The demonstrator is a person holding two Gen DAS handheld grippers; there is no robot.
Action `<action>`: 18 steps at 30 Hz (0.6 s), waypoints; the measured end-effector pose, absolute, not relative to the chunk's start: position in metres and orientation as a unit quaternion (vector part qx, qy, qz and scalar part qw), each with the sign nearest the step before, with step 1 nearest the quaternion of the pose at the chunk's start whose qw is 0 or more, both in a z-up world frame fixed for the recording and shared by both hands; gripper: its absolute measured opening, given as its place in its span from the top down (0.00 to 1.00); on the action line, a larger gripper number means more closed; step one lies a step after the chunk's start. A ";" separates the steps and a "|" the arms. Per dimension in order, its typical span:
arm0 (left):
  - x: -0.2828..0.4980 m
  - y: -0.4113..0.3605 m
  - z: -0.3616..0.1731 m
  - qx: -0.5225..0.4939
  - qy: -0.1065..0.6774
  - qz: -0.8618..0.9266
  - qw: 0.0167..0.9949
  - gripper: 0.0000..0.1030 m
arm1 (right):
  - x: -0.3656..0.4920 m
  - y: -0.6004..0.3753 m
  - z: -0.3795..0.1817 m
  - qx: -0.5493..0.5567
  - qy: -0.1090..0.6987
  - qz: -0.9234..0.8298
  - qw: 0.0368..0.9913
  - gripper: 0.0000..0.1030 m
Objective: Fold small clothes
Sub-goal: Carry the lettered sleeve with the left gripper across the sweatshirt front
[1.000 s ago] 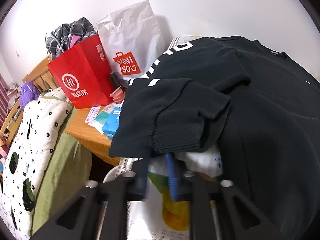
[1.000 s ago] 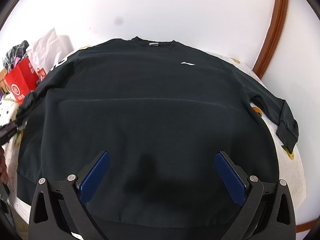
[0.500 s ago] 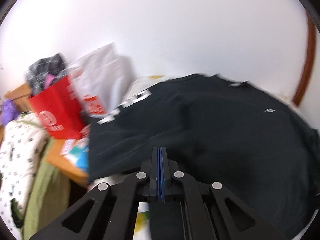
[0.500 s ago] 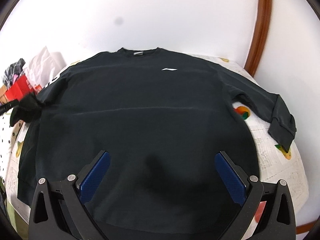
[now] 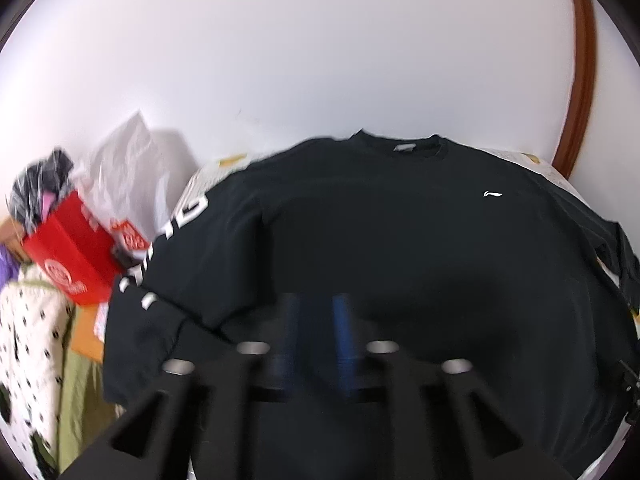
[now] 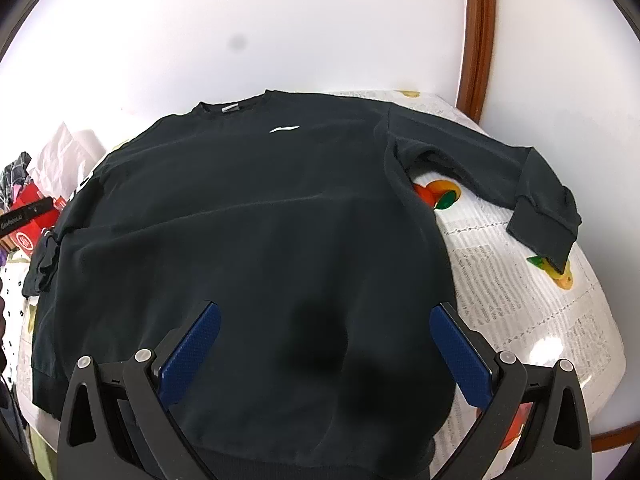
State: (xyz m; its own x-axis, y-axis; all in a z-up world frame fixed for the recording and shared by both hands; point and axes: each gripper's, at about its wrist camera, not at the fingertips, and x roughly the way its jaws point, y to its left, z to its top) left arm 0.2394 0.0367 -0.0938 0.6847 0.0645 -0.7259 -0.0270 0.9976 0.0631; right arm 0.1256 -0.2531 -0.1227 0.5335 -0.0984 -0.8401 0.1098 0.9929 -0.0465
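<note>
Clearly spread front-up, the black sweatshirt (image 6: 256, 240) fills the middle of the right wrist view, lying on a table covered with a fruit-print cloth (image 6: 520, 300). Its one sleeve (image 6: 532, 200) stretches toward the right edge of the frame, cuff on the cloth. The right gripper (image 6: 324, 344) hovers at the bottom with blue pads (image 6: 188, 352) set wide apart, holding nothing. In the left wrist view, the left gripper (image 5: 316, 332) is blurred, its pads a narrow gap apart and empty, over the sweatshirt (image 5: 400, 260). The lettered sleeve (image 5: 168, 256) lies at centre left. A red paper bag (image 5: 68, 256) and a white shopping bag (image 5: 124, 184) stand at left.
</note>
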 end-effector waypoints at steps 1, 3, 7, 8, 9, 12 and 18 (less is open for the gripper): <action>0.235 0.044 -0.094 0.014 0.396 0.024 0.918 0.46 | 0.126 -0.252 -0.124 0.004 0.480 -0.057 0.875 0.00; 0.227 0.058 -0.098 0.001 0.391 0.030 0.920 0.35 | 0.127 -0.247 -0.125 -0.002 0.482 -0.053 0.875 0.00; 0.218 0.085 -0.109 -0.005 0.402 0.048 0.914 0.35 | 0.131 -0.231 -0.129 -0.009 0.486 -0.043 0.873 0.00; 0.216 0.092 -0.113 -0.007 0.405 0.053 0.913 0.35 | 0.132 -0.227 -0.131 -0.011 0.487 -0.040 0.873 0.00; 0.214 0.100 -0.117 -0.010 0.408 0.058 0.911 0.35 | 0.133 -0.222 -0.132 -0.015 0.488 -0.036 0.872 0.00; 0.207 0.126 -0.135 -0.024 0.422 0.069 0.904 0.35 | 0.135 -0.208 -0.137 -0.025 0.495 -0.027 0.868 0.00; 0.210 0.141 -0.162 -0.010 0.441 0.058 0.895 0.35 | 0.142 -0.184 -0.148 -0.049 0.510 -0.025 0.858 0.00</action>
